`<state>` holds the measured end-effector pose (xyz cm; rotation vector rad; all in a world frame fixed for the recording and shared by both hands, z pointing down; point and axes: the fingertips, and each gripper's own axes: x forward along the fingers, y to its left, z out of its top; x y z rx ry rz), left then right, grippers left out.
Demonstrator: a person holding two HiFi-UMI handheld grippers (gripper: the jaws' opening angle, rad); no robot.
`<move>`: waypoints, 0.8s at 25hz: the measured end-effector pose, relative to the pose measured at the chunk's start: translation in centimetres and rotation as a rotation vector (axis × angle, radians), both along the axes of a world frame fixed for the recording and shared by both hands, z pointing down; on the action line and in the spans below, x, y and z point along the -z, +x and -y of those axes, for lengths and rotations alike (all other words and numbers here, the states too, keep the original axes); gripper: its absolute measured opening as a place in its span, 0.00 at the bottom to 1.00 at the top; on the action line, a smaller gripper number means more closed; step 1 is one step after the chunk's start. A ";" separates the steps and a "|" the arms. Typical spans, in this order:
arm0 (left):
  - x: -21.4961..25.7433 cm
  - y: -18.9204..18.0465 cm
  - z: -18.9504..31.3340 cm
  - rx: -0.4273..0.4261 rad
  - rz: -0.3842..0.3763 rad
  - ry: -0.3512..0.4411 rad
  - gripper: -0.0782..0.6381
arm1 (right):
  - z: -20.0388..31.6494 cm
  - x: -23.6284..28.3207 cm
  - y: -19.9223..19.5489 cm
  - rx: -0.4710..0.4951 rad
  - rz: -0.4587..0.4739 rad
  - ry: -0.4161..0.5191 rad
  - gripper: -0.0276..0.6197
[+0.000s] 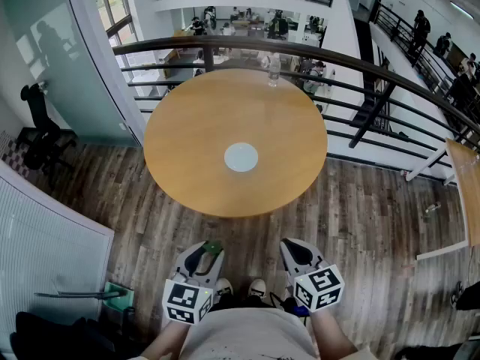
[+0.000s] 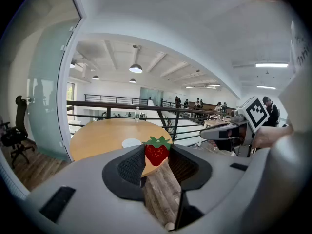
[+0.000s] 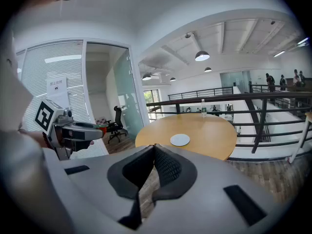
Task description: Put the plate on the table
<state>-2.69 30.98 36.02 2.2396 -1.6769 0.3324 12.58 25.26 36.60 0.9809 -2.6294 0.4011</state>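
Honey-coloured wood forms a large round table (image 1: 187,126) that fills the middle of the head view, standing on a dark plank floor (image 1: 375,223). A small, pale, round plate (image 1: 241,157) lies flat at the very centre of the tabletop, with bare wood on every side of it. A clear plastic water bottle (image 1: 274,70) stands upright near the table's rim, at about 1 o'clock from the plate. A black metal railing (image 1: 225,42) curves just behind the table, from 10 o'clock round to 3 o'clock. A black office chair (image 1: 41,137) stands well apart at 9 o'clock. Both grippers are held low, beyond the table's 6 o'clock edge and well apart from the plate. The left gripper (image 1: 206,252), at 7 o'clock from the plate, has its jaws closed on a small red strawberry with a green leafy top (image 2: 157,152), pinched between the two dark ribbed pads. The right gripper (image 3: 154,148), at 5 o'clock, holds nothing, and its jaws are pressed together tip to tip. The person's shoes (image 1: 257,287) show between the two grippers.
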 end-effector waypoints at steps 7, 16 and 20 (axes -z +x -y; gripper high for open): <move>0.0 0.0 0.0 0.001 0.002 -0.012 0.34 | 0.0 0.0 -0.1 0.003 0.013 -0.018 0.08; -0.7 -0.3 0.2 -0.002 -0.002 -0.028 0.34 | 0.4 -0.9 -0.4 -0.012 0.011 -0.042 0.08; -0.9 -0.8 0.3 -0.001 -0.009 -0.029 0.34 | 0.6 -0.6 -0.9 -0.021 0.025 -0.029 0.08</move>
